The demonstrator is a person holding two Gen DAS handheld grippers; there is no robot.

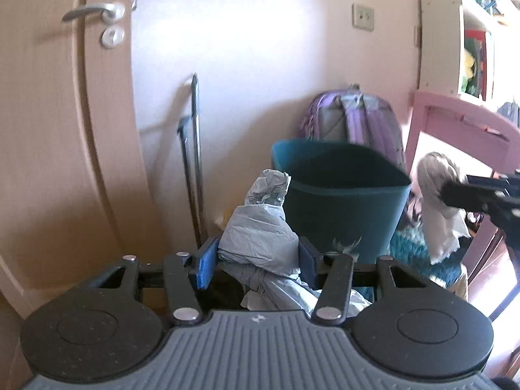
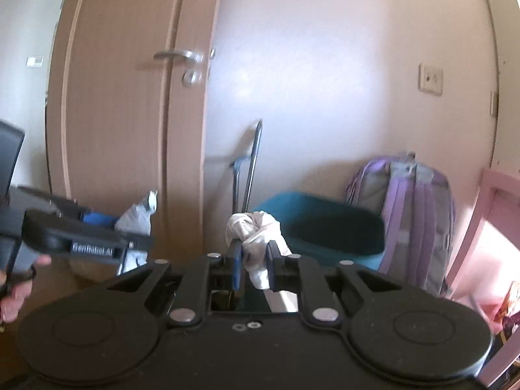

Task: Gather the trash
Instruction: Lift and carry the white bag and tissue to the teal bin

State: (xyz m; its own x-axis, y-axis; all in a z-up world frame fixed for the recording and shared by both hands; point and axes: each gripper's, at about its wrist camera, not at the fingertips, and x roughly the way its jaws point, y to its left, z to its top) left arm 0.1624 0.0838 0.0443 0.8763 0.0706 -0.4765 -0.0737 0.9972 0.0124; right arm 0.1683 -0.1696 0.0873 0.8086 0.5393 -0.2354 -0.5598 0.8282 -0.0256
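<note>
My left gripper [image 1: 256, 263] is shut on a crumpled pale blue plastic bag [image 1: 260, 227] that sticks up between its blue pads. A teal bin [image 1: 344, 208] with an open top stands just beyond it, to the right. My right gripper [image 2: 255, 260] is shut on a crumpled white tissue [image 2: 258, 240], held in front of the same teal bin [image 2: 325, 230]. In the left wrist view the right gripper [image 1: 481, 195] enters from the right with the white tissue [image 1: 438, 208]. In the right wrist view the left gripper [image 2: 97, 227] with its bag [image 2: 138, 214] is at the left.
A wooden door [image 1: 65, 130] fills the left. A purple backpack [image 1: 357, 120] leans on the wall behind the bin. A folded metal frame [image 1: 193, 162] leans on the wall. A pink chair [image 1: 455, 123] and shelves [image 1: 481, 32] stand at the right.
</note>
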